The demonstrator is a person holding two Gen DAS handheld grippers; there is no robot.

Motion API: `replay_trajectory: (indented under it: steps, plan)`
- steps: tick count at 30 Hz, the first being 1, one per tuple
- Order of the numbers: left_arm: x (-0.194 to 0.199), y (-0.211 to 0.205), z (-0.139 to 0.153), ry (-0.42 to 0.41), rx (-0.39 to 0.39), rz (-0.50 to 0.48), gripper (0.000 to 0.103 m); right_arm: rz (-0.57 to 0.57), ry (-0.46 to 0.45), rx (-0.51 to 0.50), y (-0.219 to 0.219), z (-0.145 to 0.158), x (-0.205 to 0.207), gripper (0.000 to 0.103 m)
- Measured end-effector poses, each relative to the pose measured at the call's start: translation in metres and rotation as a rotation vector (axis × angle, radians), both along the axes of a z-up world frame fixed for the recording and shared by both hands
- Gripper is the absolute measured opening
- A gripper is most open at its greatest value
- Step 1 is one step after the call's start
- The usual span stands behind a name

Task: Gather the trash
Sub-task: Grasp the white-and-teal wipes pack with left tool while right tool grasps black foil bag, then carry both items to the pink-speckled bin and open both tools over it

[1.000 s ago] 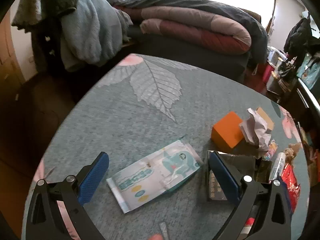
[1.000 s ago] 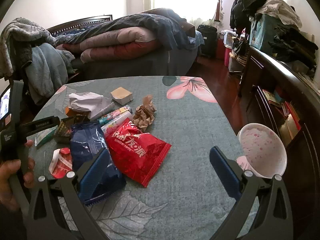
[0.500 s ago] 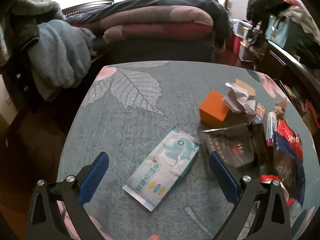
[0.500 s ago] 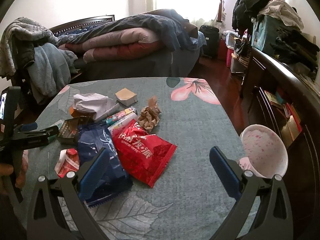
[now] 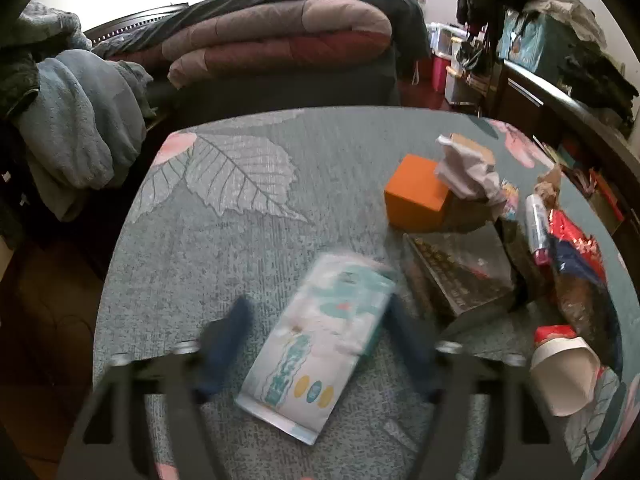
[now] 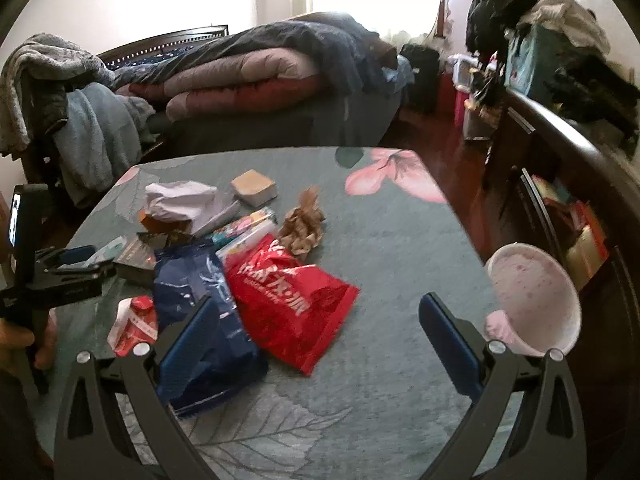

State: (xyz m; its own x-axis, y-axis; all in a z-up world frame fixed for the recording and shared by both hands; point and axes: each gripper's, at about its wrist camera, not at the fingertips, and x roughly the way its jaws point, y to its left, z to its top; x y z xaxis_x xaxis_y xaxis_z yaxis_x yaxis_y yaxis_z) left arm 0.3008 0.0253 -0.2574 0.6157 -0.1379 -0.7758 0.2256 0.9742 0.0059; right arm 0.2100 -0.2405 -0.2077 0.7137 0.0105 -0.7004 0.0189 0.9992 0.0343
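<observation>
A white and teal wipes packet (image 5: pixel 320 336) lies flat on the table between the blurred fingers of my left gripper (image 5: pixel 320 344), which is narrower than before but not touching it. The left gripper also shows in the right wrist view (image 6: pixel 76 260) at the table's left. My right gripper (image 6: pixel 316 344) is open and empty above a blue bag (image 6: pixel 200 312) and a red bag (image 6: pixel 288 300). More trash lies nearby: a dark foil wrapper (image 5: pixel 460 272), crumpled white paper (image 6: pixel 180 204), crumpled brown paper (image 6: pixel 304 224), an orange box (image 5: pixel 416 192).
A pink speckled bowl (image 6: pixel 532 300) sits at the table's right edge. A white paper cup (image 5: pixel 564 372) lies on its side by a red and white wrapper (image 6: pixel 134 324). A tan block (image 6: pixel 254 186) sits further back. A bed with quilts (image 6: pixel 260 76) stands behind the table.
My left gripper has swung right and moved over the wipes packet, and its jaws have narrowed around it. The right gripper has barely moved.
</observation>
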Motion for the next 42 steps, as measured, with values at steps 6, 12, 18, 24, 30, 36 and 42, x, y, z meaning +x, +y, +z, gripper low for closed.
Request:
replay_trajectory:
  steps: [6, 12, 18, 24, 30, 36, 42]
  plan:
    - [-0.007, 0.001, 0.000, -0.008, -0.007, 0.022, 0.040, 0.080, 0.022, 0.036, 0.023, -0.002, 0.002, 0.100]
    - [-0.028, 0.008, 0.007, -0.033, -0.037, 0.099, 0.040, 0.165, 0.054, 0.098, 0.053, -0.005, 0.014, 0.098]
    - [-0.053, 0.006, 0.022, -0.085, -0.035, 0.104, 0.041, 0.157, 0.146, 0.064, 0.070, -0.028, 0.038, 0.079]
    - [-0.068, 0.012, 0.045, -0.140, -0.086, 0.115, 0.041, 0.169, 0.145, 0.105, 0.064, -0.025, 0.036, 0.014]
    - [-0.085, -0.002, 0.071, -0.185, -0.142, 0.077, 0.041, 0.158, 0.073, 0.141, 0.046, 0.001, 0.011, 0.014]
    - [-0.099, -0.046, 0.097, -0.228, -0.195, -0.031, 0.042, 0.100, 0.030, 0.166, 0.007, 0.019, -0.016, 0.014]
    - [-0.097, -0.112, 0.108, -0.225, -0.230, -0.146, 0.042, -0.015, -0.012, 0.180, -0.054, 0.025, -0.039, 0.014]
